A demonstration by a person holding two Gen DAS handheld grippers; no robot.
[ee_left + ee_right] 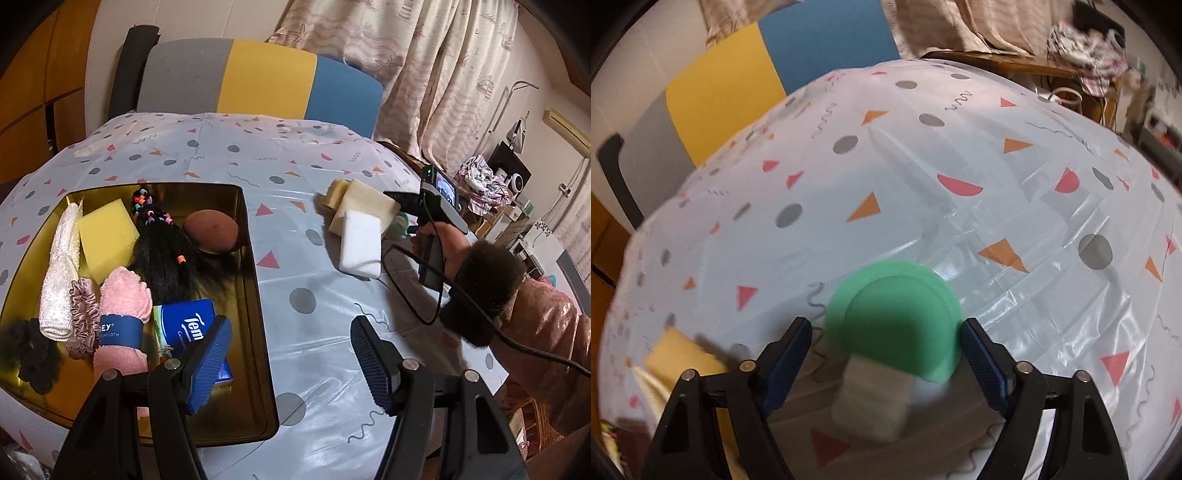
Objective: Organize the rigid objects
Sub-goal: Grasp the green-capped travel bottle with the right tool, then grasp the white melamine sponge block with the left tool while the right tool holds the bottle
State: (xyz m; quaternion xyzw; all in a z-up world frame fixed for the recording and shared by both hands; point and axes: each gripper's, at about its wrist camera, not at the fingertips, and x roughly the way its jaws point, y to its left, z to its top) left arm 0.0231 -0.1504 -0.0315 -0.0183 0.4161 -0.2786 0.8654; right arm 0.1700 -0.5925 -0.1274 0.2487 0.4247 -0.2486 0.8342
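Your right claw (886, 347) stands spread around a green round lid-like object (894, 317). The right pad looks to touch its rim, the left pad stands clear, so nothing is grasped yet; blur hides the exact contact. The green piece sits on the counter (997, 184) atop a pale foam block (871, 402), likely why you straddle it from above. Your left claw (291, 358) is released and empty, parked over the edge of the gold tray (255, 295), which already holds cloths, a yellow sponge (107, 236) and a tissue pack (188, 321). 3 more sponges (358, 225) lie stacked beside your right hand (439, 243), outside the tray.
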